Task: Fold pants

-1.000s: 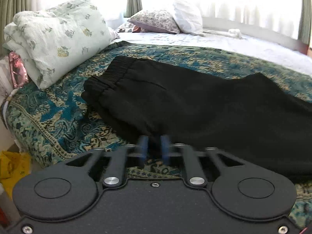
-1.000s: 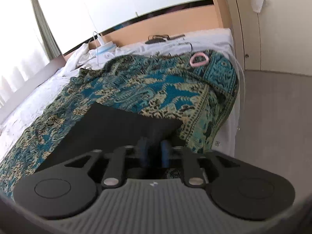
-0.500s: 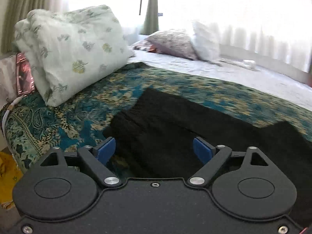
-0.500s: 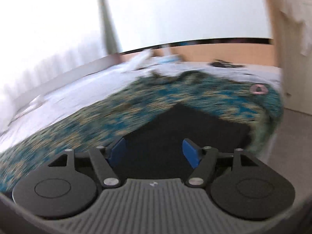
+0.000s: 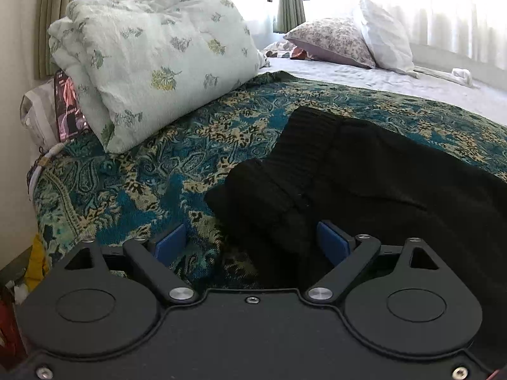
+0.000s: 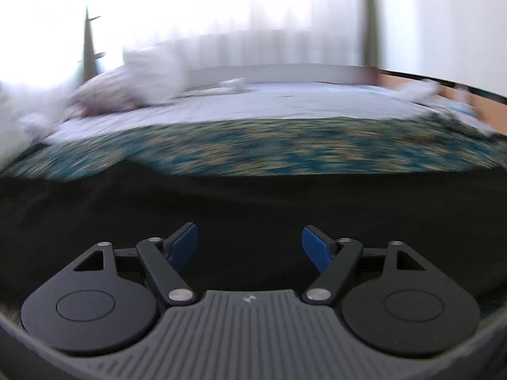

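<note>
Black knit pants point(image 5: 364, 183) lie on the patterned teal bedspread point(image 5: 152, 183), waistband bunched between the released left gripper point(image 5: 252, 242) fingers; right gripper point(image 6: 250, 247) fingers are likewise spread. Grabbing only one layer could skew the fold.

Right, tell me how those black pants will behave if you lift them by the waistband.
The black pants are probably floppy: the ribbed waistband already lies bunched and rolled over on the patterned bedspread. They would likely sag and trail from one pinch. The matte knit looks unlikely to slip.
</note>
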Demonstrator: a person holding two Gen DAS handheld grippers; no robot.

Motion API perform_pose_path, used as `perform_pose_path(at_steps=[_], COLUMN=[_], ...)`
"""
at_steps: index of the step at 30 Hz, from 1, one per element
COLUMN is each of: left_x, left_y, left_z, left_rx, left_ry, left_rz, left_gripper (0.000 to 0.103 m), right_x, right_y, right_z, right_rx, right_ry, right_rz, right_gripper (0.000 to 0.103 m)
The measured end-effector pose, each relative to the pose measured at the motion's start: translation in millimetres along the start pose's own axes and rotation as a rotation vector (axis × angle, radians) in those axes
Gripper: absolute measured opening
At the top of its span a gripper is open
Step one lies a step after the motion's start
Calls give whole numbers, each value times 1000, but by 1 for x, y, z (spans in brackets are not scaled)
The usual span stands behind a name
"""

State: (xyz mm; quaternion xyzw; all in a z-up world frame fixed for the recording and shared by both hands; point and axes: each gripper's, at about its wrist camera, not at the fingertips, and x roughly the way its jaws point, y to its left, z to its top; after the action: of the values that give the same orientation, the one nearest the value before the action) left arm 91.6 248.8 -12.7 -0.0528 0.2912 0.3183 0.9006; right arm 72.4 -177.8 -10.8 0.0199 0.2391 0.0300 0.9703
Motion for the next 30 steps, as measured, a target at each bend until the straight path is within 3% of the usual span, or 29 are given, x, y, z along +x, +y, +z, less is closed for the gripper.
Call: perform_pose_path(at_steps=[4,9,13,17,20,23,27,30], left_x=[0,1,-3,-17,-46,-84,-131,-163], left_y=[2,-1,-9,-25,-44,-69,-119,-160], left_z=[-2,-3,-4,-1,6,10,-1,-21], left_rx=[-18,3,40,151,223,241,273,347], left_ry=[2,-8,-25,-63,-147,-200,-173,-168], left_rz=[0,14,44,85,70,-56,-332,-490], left_gripper=[95,95,95,89,87,89,89,90], right_x=[-3,-10,-12,-16,-40,-74,-85,-95], right_y=[20,-32,-112,-205,-260,-282,-277,-280], right_z=[-15,-27,-26,-25,-20,-26,-44,-49], right_rx=[-142,-104,5,141,339,472,500,563], right_ry=[36,61,60,46,-26,-161,-222,-283], right_rz=[95,31,-157,-419,-586,-622,-700,-708], right_gripper=[84,85,86,86,85,85,85,83])
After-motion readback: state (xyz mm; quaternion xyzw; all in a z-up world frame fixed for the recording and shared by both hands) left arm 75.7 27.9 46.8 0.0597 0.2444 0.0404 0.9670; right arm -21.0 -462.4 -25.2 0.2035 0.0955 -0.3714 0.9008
